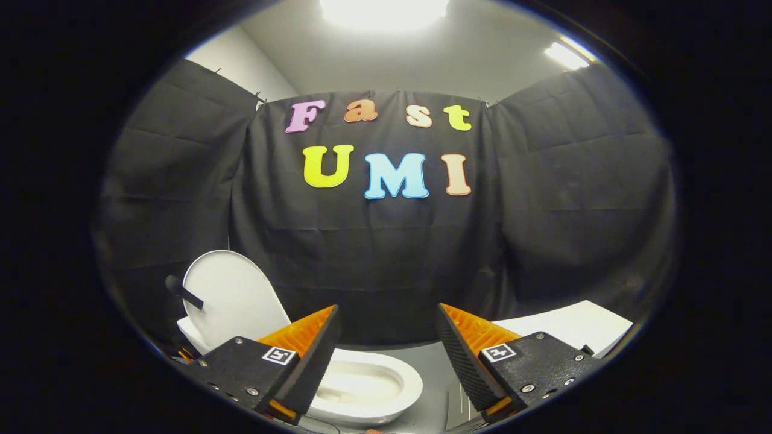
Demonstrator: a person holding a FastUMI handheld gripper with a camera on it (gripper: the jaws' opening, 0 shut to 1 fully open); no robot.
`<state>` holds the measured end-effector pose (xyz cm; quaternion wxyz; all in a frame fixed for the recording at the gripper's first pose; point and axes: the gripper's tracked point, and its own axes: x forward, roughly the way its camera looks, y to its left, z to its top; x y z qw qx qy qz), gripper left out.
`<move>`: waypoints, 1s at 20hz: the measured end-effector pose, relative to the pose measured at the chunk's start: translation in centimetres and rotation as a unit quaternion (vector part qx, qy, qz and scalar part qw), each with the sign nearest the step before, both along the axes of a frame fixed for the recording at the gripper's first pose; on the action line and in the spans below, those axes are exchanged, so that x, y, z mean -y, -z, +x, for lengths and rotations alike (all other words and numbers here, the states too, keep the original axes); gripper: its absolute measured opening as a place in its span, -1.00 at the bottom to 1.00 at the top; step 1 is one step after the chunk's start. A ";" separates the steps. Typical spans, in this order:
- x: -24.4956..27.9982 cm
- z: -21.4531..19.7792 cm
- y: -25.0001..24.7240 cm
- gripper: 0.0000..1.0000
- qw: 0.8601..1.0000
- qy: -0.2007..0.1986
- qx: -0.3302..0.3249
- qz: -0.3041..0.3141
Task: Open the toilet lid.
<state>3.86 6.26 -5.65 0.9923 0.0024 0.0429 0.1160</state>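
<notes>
The white toilet lid point(232, 298) stands upright, leaning back beyond my left finger, with a small dark handle point(183, 292) sticking out from its left side. Below it the white toilet bowl point(368, 386) lies uncovered, partly hidden behind my left finger and reaching into the gap between the fingers. My gripper point(387, 337) is open, held above and in front of the bowl, with nothing between its fingers. Neither finger touches the lid or the bowl.
A white flat surface point(573, 325) juts out beyond my right finger. Grey floor point(431, 361) lies between the toilet and that surface. Black cloth walls close in the booth on three sides, with bright ceiling lights overhead.
</notes>
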 end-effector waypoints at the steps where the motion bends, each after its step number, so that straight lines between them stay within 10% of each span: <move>1: 0.8 -0.2 -0.1 0.92 1.000 0.001 0.002 0.005; 20: 7.8 -4.3 -1.5 0.91 0.998 0.062 0.026 0.003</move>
